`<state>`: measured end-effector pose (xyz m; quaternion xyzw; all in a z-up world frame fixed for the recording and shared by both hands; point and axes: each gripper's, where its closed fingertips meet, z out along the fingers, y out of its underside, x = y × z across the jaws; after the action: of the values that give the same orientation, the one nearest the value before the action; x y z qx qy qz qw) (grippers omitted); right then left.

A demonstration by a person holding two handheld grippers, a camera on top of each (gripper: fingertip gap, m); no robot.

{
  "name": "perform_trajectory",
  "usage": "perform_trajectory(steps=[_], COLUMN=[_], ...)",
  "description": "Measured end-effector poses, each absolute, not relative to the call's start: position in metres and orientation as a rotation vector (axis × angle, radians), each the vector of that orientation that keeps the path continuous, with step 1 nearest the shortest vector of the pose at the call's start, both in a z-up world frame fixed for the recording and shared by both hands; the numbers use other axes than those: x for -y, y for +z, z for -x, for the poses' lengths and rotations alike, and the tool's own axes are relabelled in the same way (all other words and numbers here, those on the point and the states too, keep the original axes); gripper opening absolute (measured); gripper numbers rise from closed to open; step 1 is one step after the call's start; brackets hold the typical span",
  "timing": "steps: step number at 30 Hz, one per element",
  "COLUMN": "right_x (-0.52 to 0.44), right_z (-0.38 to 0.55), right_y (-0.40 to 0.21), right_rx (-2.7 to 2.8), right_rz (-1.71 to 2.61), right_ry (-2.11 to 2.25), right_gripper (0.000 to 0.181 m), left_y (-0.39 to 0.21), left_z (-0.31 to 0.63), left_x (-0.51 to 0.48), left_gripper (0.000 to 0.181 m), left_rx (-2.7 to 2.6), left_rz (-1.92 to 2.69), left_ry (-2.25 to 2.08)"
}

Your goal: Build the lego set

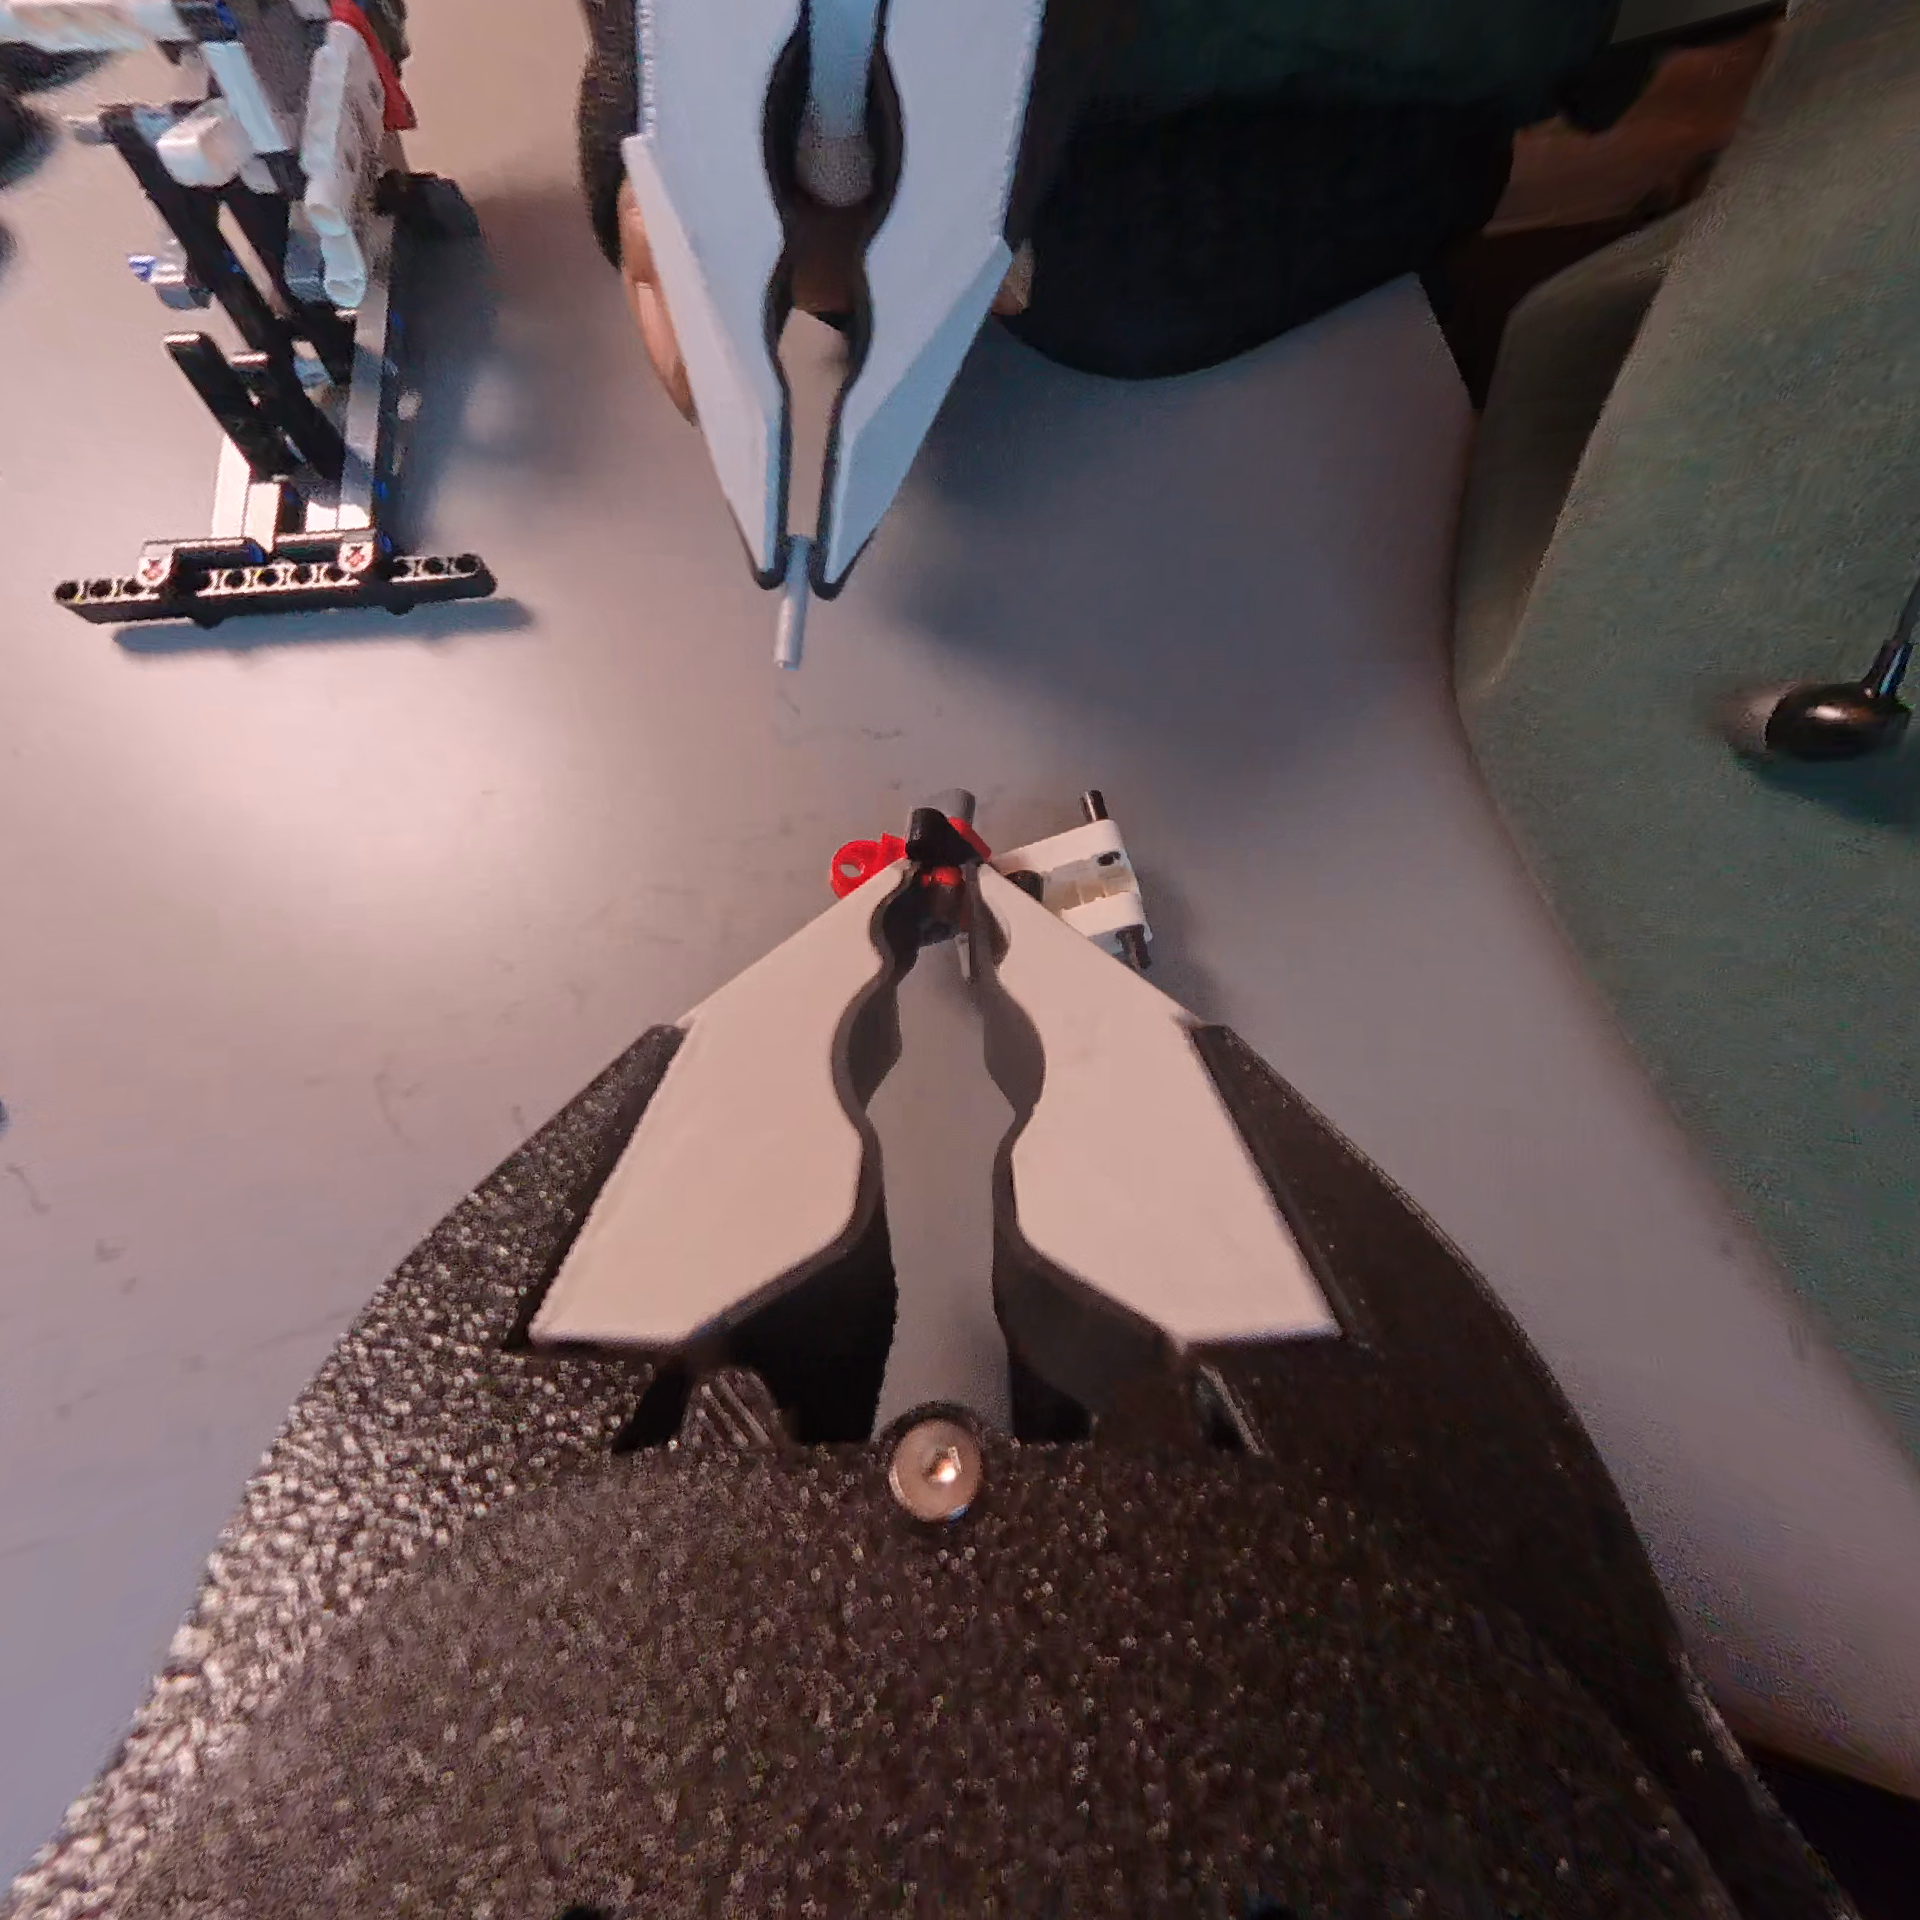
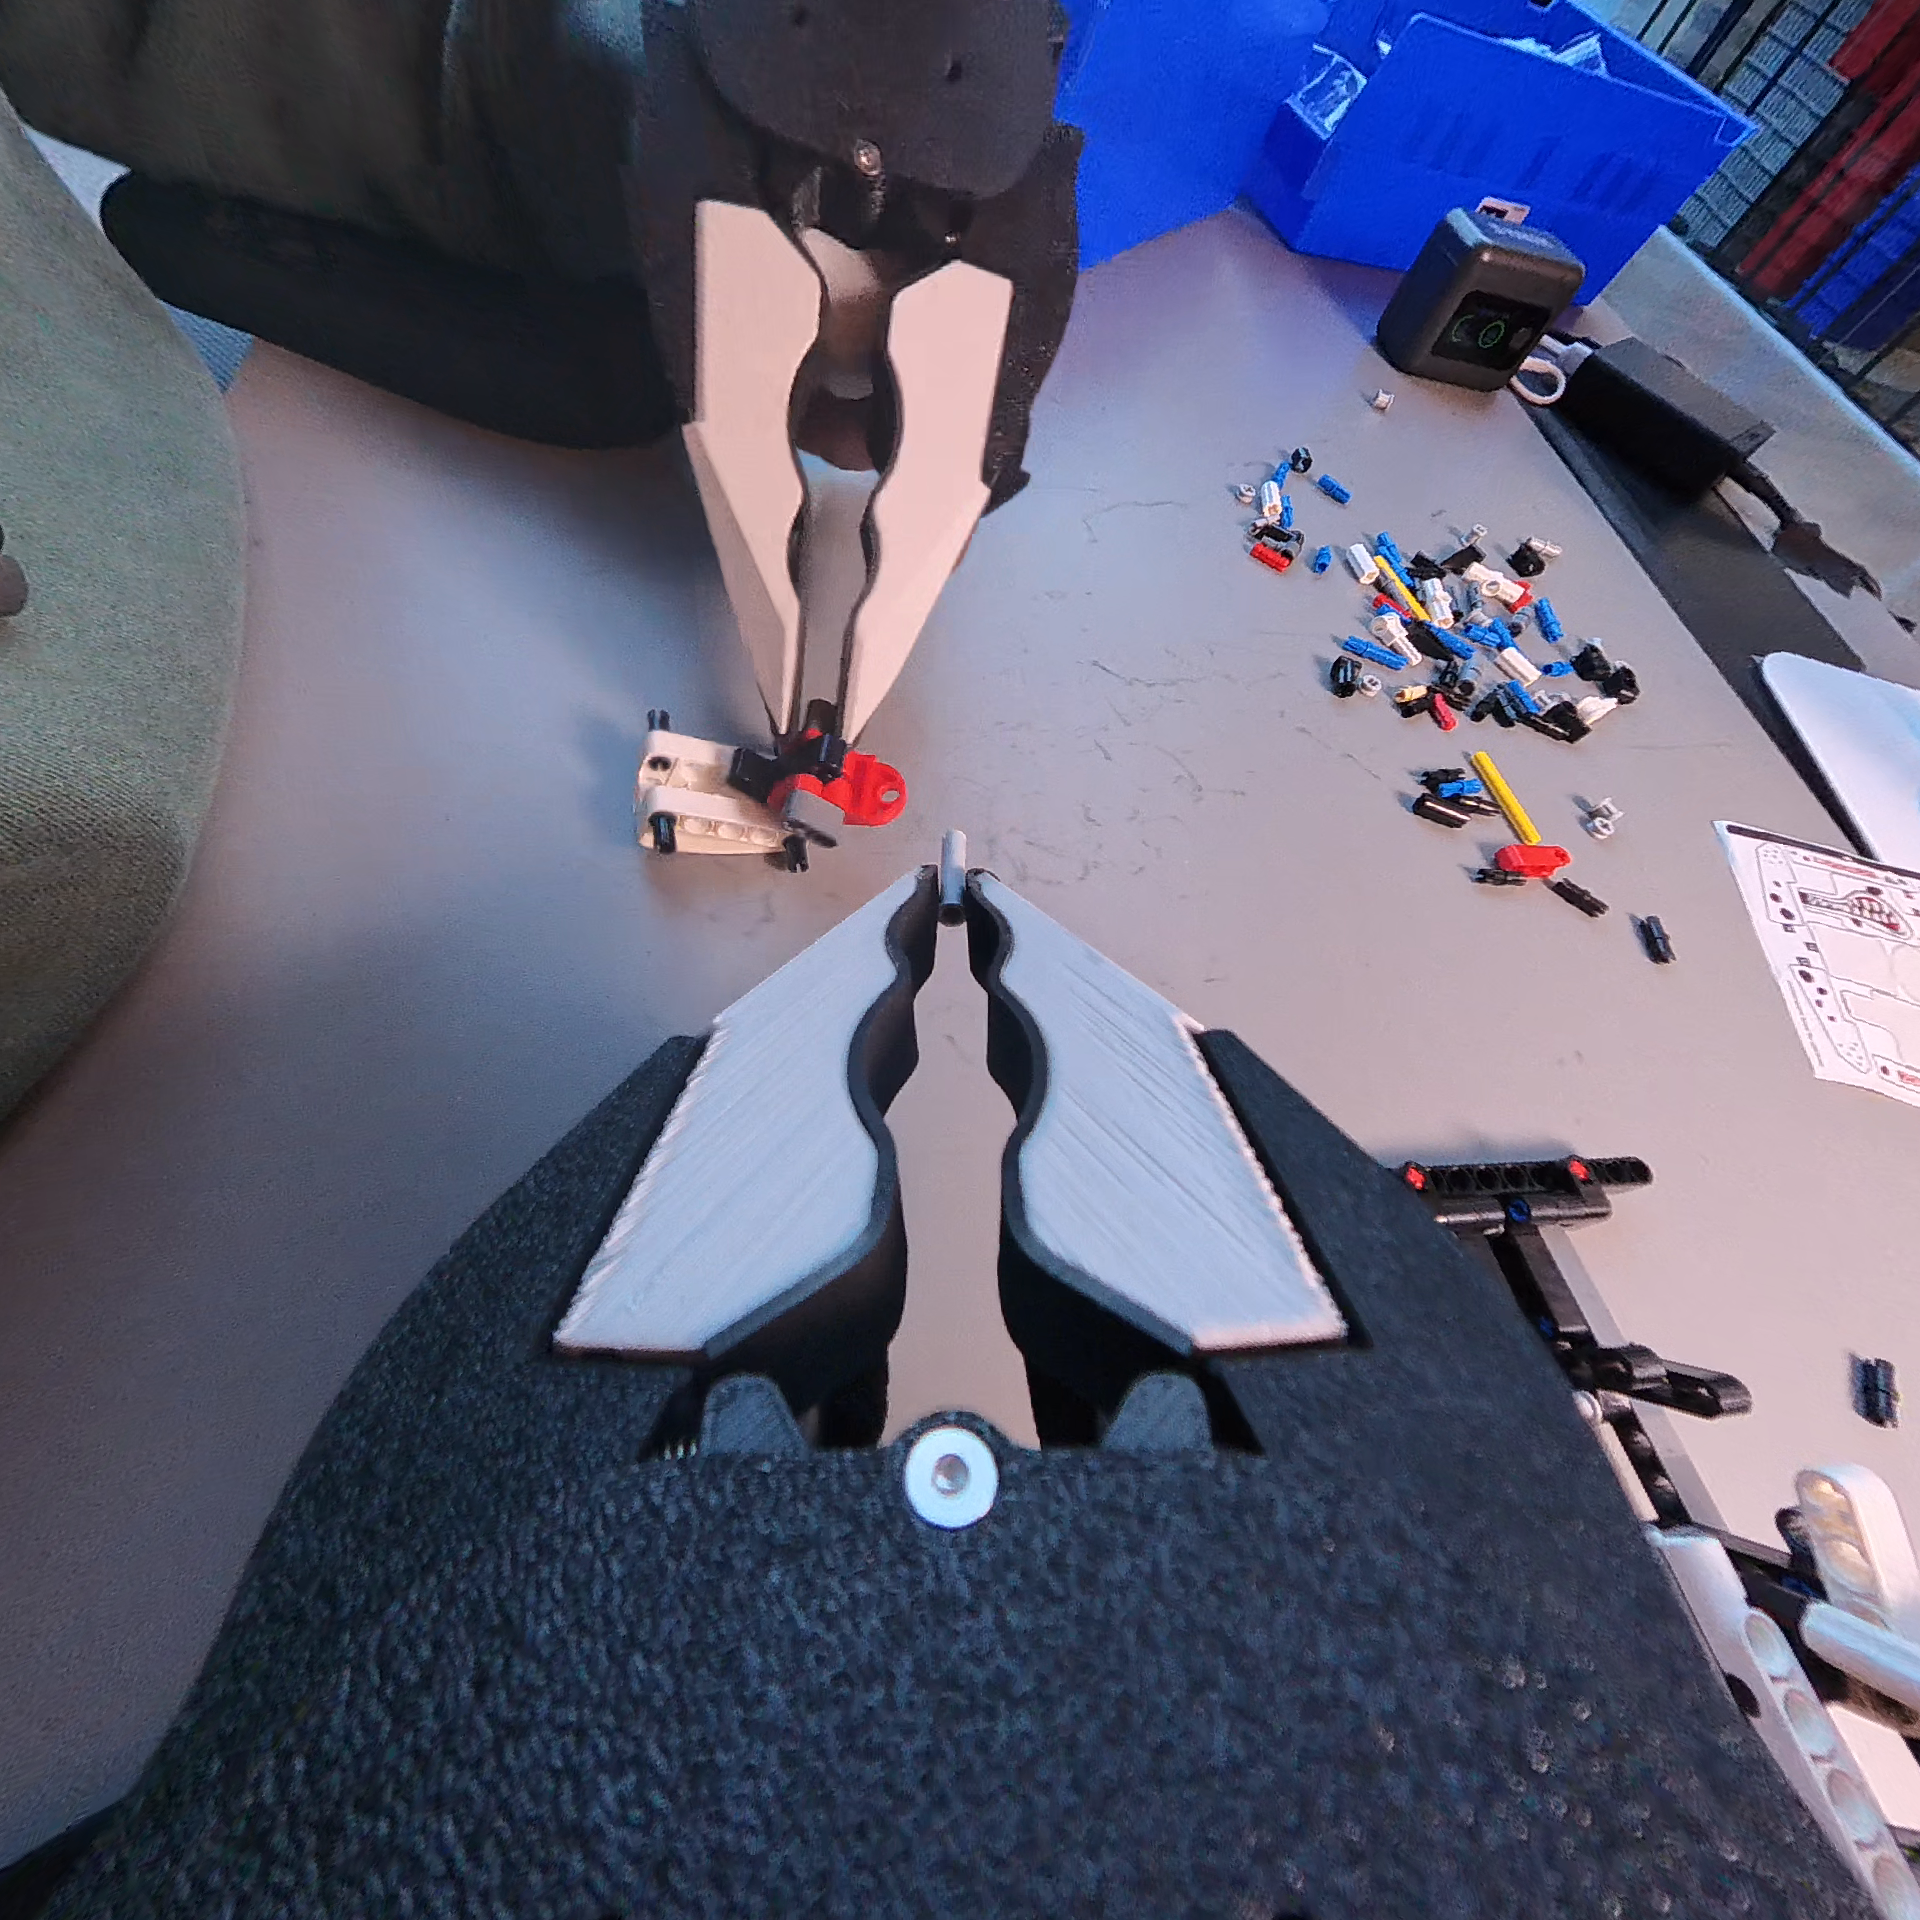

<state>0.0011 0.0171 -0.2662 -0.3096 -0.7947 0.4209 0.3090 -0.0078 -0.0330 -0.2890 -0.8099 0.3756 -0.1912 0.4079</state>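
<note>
Both tongs are gripping parts. Right gripper (image 2: 951,883) is pinching a short grey pin (image 2: 952,862) at the very tips, jaws nearly together, most of the pin sticking out ahead. Left gripper (image 1: 940,883) is clamping narrow on a small sub-assembly (image 2: 774,795) that is resting on the grey table (image 1: 416,935).

That sub-assembly is sitting just ahead of the right tips, with the pin pointing toward it across a small gap. It is showing a white angled beam (image 2: 707,805), black connectors and a red eyelet piece (image 2: 868,790), plus a grey stub at its near end.

These parts are likely handling light, rigid and slick, so the pin is probably prone to twisting or popping out if pushed off-axis. Holding it by its rear end, as now, is leaving the front free for insertion; the black core seems the firmest place to brace.

Loose pieces (image 2: 1455,634) are lying well off to the right gripper's right, and the larger model (image 1: 281,343) is standing far to the left gripper's left.
</note>
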Motion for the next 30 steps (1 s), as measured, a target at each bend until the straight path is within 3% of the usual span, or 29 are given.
perform_trajectory(steps=[21, 25, 30], right_x=[0.010, 0.007, -0.014], right_z=[-0.015, -0.015, -0.010], right_y=[-0.270, -0.275, -0.271], right_rx=[2.213, 2.229, 2.183], right_rz=[0.728, 0.728, 0.786], right_ry=[1.152, 1.098, 1.039], right_gripper=[0.005, 0.005, 0.005], left_y=[-0.302, -0.297, -0.272], left_z=[-0.003, -0.003, -0.005], left_x=[0.054, 0.055, 0.046], left_gripper=[0.006, 0.012, 0.023], left_rx=[-1.053, -0.979, -0.697], left_rz=[2.001, 2.022, 2.105], left_ry=[0.036, -0.058, -0.545])
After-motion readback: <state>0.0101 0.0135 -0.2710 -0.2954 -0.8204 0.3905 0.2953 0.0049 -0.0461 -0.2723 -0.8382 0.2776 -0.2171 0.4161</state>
